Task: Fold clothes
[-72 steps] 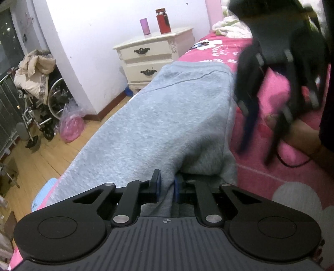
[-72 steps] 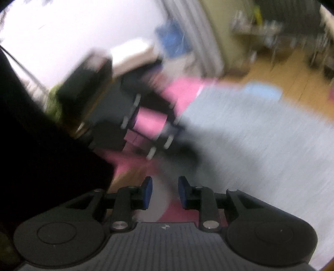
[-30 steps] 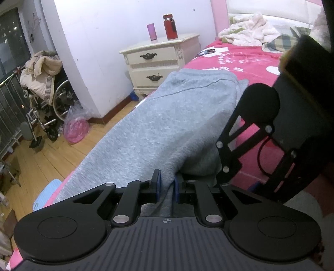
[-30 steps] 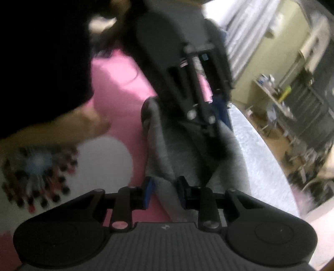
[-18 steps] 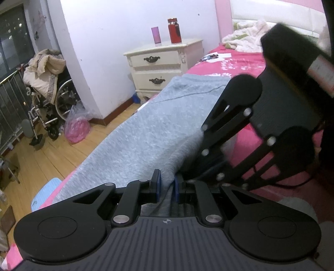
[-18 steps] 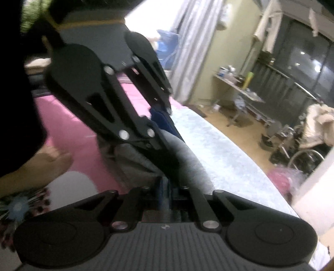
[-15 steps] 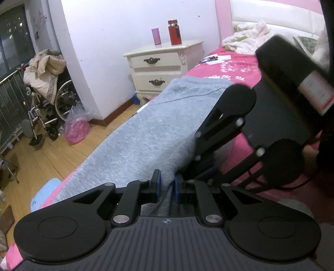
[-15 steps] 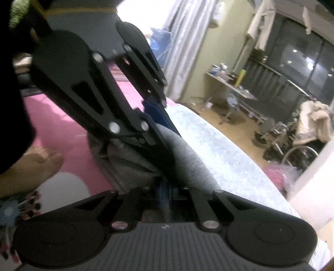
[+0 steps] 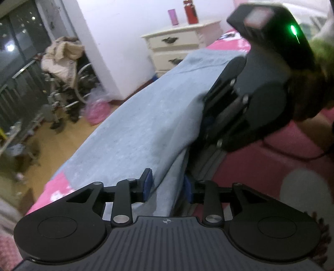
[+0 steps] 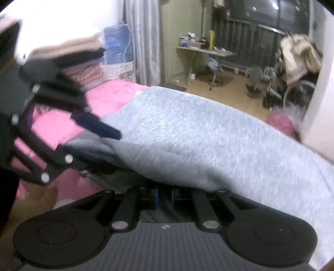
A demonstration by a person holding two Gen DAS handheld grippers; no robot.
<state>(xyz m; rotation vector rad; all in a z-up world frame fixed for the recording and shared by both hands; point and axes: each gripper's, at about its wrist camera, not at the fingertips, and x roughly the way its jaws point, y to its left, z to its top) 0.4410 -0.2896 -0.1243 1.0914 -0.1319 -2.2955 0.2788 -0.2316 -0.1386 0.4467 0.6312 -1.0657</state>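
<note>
A grey sweatshirt-like garment (image 9: 146,116) lies stretched along the pink bed (image 9: 261,166); it also shows in the right wrist view (image 10: 198,141). My left gripper (image 9: 167,185) is open, its blue pads apart, with the garment's raised edge lying between them. My right gripper (image 10: 165,195) is shut on that same edge, the cloth draped over its fingers. In the left wrist view the right gripper's body (image 9: 250,108) sits just beyond, at the garment's right edge. In the right wrist view the left gripper's open fingers (image 10: 96,125) straddle the edge at left.
A cream nightstand (image 9: 179,48) with a red bottle (image 9: 190,11) and purple cup stands past the bed's far end. A wheelchair with clothes (image 9: 64,68) and a pink bag (image 9: 96,110) stand on the wooden floor left. A folding table (image 10: 204,52) stands by the window.
My left gripper has opened; it was shut on the garment's edge. My right gripper came in and closed on that edge beside it, and the edge is lifted a little.
</note>
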